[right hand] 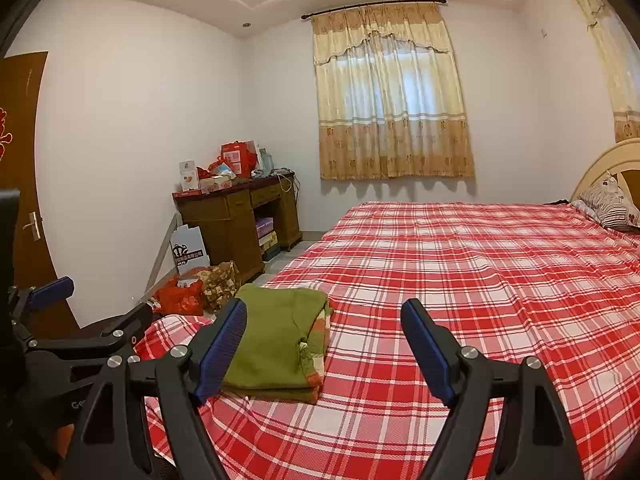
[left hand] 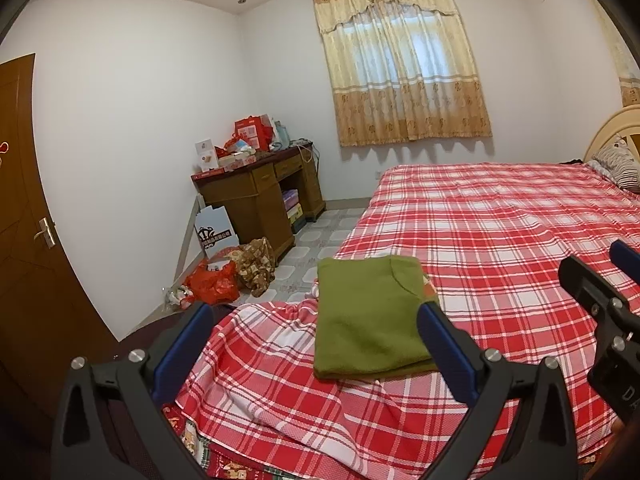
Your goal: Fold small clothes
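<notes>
Folded green garment (left hand: 370, 318) near the bed's (left hand: 500, 216) foot corner, wide bare plaid beyond. Left gripper (left hand: 316, 344) and right gripper (right hand: 324, 344) spread wide, holding nothing, just short of garment. Cluttered desk (left hand: 260, 192) and floor bags (left hand: 212, 284) past the bed's edge.

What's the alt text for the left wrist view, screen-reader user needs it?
A folded green garment lies on a bed with a red plaid sheet, just ahead of the open, empty left gripper. The right gripper enters at the right edge. Behind stand a cluttered wooden desk, a curtained window and a brown door.

folded garment (left hand: 370, 320) on bed (left hand: 500, 232), desk (left hand: 260, 192) behind
</notes>
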